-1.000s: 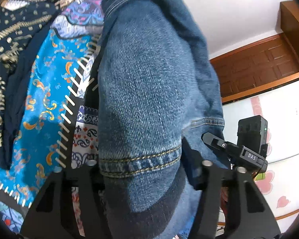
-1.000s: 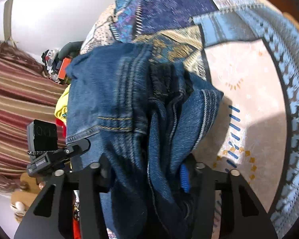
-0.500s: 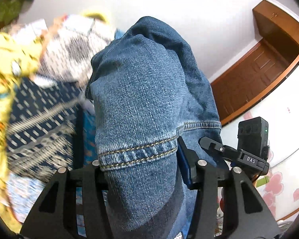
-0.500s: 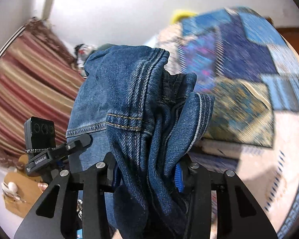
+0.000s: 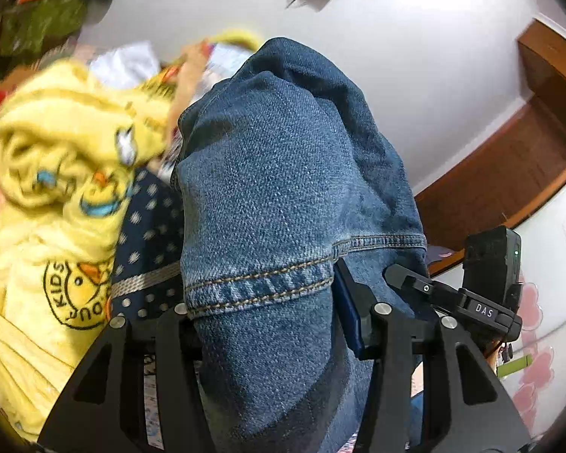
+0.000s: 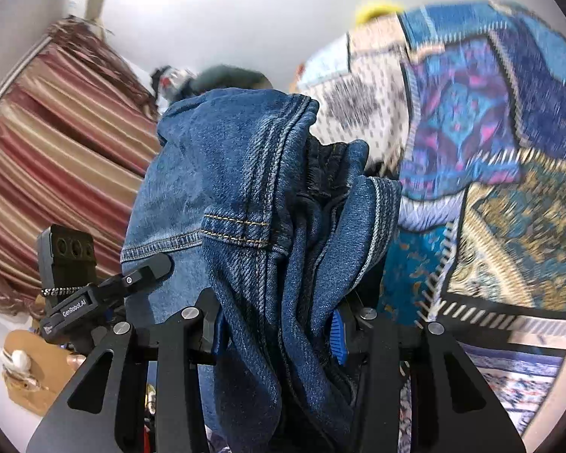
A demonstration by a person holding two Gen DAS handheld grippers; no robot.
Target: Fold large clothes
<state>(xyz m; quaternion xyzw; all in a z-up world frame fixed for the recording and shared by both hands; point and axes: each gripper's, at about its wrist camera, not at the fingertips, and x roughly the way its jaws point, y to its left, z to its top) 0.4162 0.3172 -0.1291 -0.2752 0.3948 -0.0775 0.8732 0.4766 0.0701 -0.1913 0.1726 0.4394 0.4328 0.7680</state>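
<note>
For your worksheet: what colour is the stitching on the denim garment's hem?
Tan-gold stitching on the blue denim garment; left wrist view.

Left gripper [image 5: 264, 324] and right gripper [image 6: 279, 324], jaws clamped

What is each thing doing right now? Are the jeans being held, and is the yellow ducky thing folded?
Jeans: bunched up, lifted, gripped in both grippers.
Left gripper: shut on the jeans' stitched hem.
Right gripper: shut on a thick wad of jeans.
Yellow duck-print garment: crumpled in a heap, not folded.
Patchwork bedspread: spread out flat.
Striped curtain: hanging drawn.
</note>
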